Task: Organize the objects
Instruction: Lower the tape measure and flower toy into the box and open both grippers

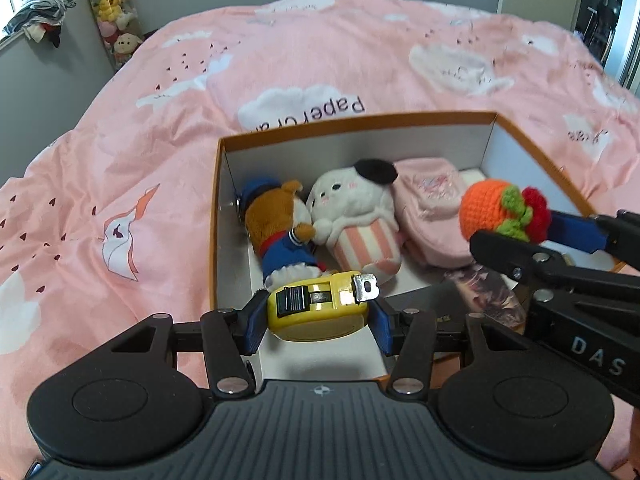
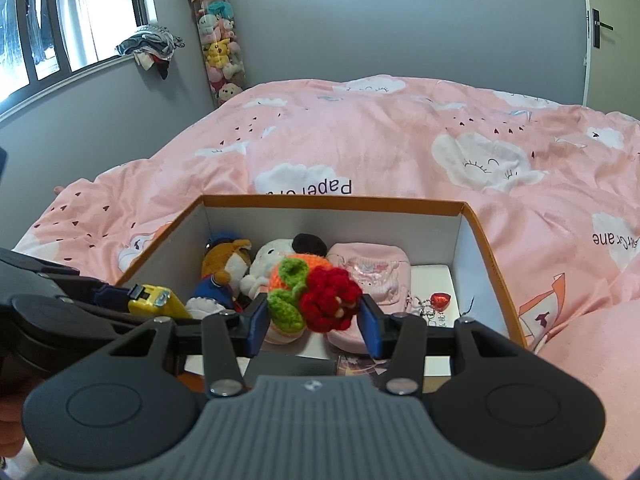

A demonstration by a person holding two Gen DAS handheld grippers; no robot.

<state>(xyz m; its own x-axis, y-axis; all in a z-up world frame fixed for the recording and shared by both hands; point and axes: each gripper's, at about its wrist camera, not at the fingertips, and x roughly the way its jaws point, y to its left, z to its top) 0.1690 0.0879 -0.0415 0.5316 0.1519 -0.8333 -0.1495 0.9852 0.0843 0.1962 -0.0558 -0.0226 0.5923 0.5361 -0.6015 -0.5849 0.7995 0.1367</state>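
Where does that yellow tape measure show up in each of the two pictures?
Left wrist view: the yellow tape measure sits low in the centre, clamped in the left gripper.
Right wrist view: it is at the left edge of the box, partly hidden.
Shared landmark: the orange-rimmed box on the pink bedding.

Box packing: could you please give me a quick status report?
Left gripper shut on tape measure, right gripper shut on crochet toy. Both over box. Plush toys and pink pouch already inside; near end free.
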